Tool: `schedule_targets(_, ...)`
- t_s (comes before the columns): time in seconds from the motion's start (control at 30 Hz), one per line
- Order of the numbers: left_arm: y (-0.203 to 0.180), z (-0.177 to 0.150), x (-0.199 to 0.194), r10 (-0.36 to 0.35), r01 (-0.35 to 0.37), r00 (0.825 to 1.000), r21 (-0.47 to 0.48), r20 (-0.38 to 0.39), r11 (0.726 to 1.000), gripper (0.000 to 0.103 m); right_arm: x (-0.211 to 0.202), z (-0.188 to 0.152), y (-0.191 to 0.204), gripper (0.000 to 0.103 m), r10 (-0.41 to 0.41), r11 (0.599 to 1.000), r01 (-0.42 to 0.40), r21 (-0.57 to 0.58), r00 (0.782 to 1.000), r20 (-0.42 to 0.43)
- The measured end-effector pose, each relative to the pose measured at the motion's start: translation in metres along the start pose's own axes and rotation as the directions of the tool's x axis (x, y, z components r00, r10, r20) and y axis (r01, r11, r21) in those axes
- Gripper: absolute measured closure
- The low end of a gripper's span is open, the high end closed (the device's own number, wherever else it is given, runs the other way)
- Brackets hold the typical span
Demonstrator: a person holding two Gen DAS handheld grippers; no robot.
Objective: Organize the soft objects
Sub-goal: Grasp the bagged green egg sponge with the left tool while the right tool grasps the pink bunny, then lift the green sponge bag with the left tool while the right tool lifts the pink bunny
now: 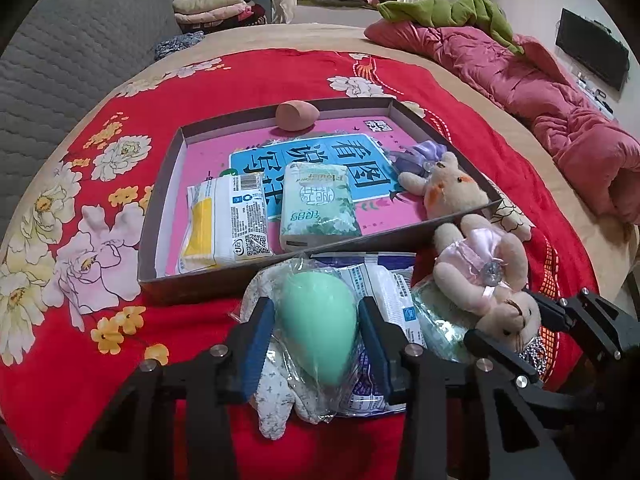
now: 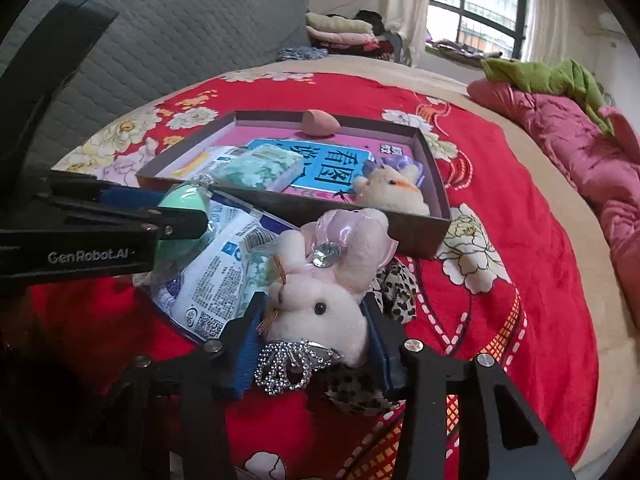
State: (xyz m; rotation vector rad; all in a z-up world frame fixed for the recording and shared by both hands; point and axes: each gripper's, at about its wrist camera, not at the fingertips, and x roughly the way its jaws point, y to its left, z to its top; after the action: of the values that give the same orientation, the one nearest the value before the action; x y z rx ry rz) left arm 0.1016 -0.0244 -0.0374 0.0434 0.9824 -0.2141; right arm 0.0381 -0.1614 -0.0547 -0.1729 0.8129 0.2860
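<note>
A mint-green egg-shaped sponge (image 1: 318,320) in clear wrap lies on a pile of tissue packs (image 1: 386,292) in front of a shallow cardboard box (image 1: 160,208). My left gripper (image 1: 316,308) is shut on it, blue pads against both sides. Beside it lies a pink plush bunny (image 2: 320,300) in a pink dress. My right gripper (image 2: 315,300) is shut on its head, above a beaded ornament. The box (image 2: 280,200) holds a brown sponge (image 1: 297,116), a wipes pack (image 1: 224,220), a green tissue pack (image 1: 316,204) and a cream plush bunny (image 1: 448,188).
Everything rests on a red floral bedspread (image 1: 100,340). A leopard-print cloth (image 2: 396,288) lies under the pink bunny, and a white patterned cloth (image 1: 272,400) under the sponge. A pink quilt (image 1: 540,92) fills the right side. A grey padded headboard (image 1: 80,52) stands at the left.
</note>
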Motion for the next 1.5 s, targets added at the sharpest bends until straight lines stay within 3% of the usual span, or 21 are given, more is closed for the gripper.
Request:
schedule_targets(0.4, 0.004, 0.005, -0.018, -0.027, 0.029, 0.999, -0.032, 0.034, 0.999, 0.06, -0.022, 0.007, -0.005, 0.058, 0.036, 0.999, -0.038, 0.025, 0.996, 0.084)
schedule_targets(0.9, 0.004, 0.015, -0.051, -0.053, 0.057, 0.993, -0.043, 0.103, 0.997, 0.06, -0.046, 0.017, -0.002, 0.058, 0.026, 1.0, -0.026, 0.003, 0.986, 0.166)
schedule_targets(1.33, 0.021, 0.019, -0.065, -0.034, 0.045, 0.99, -0.082, 0.134, 0.996, 0.06, -0.067, 0.029, -0.005, 0.058, 0.022, 1.0, -0.026, 0.015, 0.977, 0.214)
schedule_targets(1.5, 0.03, 0.023, -0.068, 0.008, 0.005, 0.989, -0.09, 0.148, 0.996, 0.06, -0.073, 0.037, -0.009, 0.058, 0.007, 1.0, -0.014, 0.027, 0.972, 0.234)
